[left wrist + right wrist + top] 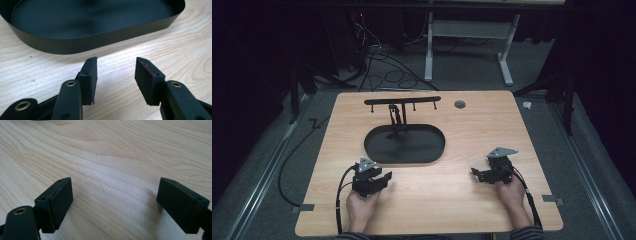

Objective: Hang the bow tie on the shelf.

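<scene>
Near edge of the table point(432, 210): two hands enter from below, each holding a two-jaw gripper resting low over the light wood. The left gripper point(382, 178) sits toward the near left corner, its jaws standing apart with nothing between them; in the left gripper view the two ribbed black pads point(91, 75) frame bare wood, and the right-hand pad carries a reddish smear along its top edge. The right gripper point(478, 173) sits toward the near right corner, its jaws spread wider still, likewise on nothing; the right gripper view shows bare wood grain between its pads point(58, 197). A black cable point(343, 187) trails from the left gripper back toward the near edge.

Centre of the table: a black oval tray point(432, 147), matte, shallow, with a low upright wall and rounded ends, lies just beyond the left gripper and well apart from the right one. In the left gripper view its near wall point(100, 41) curves across the frame just ahead of the jaws, not touched by them.

Far half of the table: a thin black stand point(397, 117) rises from the tray's far side and carries a horizontal bar point(402, 100) with small pegs hanging beneath. A round grey grommet point(460, 104) is set in the surface near the far edge.
</scene>
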`<state>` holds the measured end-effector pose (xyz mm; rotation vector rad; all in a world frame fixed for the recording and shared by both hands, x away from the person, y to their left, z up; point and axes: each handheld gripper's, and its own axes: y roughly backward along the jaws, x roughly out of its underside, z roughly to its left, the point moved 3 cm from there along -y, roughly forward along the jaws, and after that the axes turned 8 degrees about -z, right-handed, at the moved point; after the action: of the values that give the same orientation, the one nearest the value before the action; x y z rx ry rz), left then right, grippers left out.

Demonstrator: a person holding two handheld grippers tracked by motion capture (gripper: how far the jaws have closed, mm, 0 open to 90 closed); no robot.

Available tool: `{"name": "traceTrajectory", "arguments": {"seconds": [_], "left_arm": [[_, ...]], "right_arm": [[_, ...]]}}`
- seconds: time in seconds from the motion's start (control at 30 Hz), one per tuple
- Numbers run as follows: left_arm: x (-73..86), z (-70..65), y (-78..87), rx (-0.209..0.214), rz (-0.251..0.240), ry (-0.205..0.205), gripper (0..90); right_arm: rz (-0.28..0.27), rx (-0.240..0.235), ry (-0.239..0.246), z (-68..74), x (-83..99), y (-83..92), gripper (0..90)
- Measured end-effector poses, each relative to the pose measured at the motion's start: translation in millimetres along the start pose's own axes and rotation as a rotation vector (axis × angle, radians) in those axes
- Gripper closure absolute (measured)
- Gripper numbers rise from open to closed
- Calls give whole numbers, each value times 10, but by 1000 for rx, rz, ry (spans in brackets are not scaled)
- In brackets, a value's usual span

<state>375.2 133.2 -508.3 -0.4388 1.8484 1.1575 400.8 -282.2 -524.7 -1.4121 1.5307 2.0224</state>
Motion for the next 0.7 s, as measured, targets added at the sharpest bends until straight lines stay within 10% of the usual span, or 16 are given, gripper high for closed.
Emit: {"name": "traceTrajectory", "arguments": {"seconds": [0.7], "left_arm": [[78, -76, -164, -42, 20, -61, 519]], "right_arm": [[-1, -1, 3, -2, 0, -1, 143]]}}
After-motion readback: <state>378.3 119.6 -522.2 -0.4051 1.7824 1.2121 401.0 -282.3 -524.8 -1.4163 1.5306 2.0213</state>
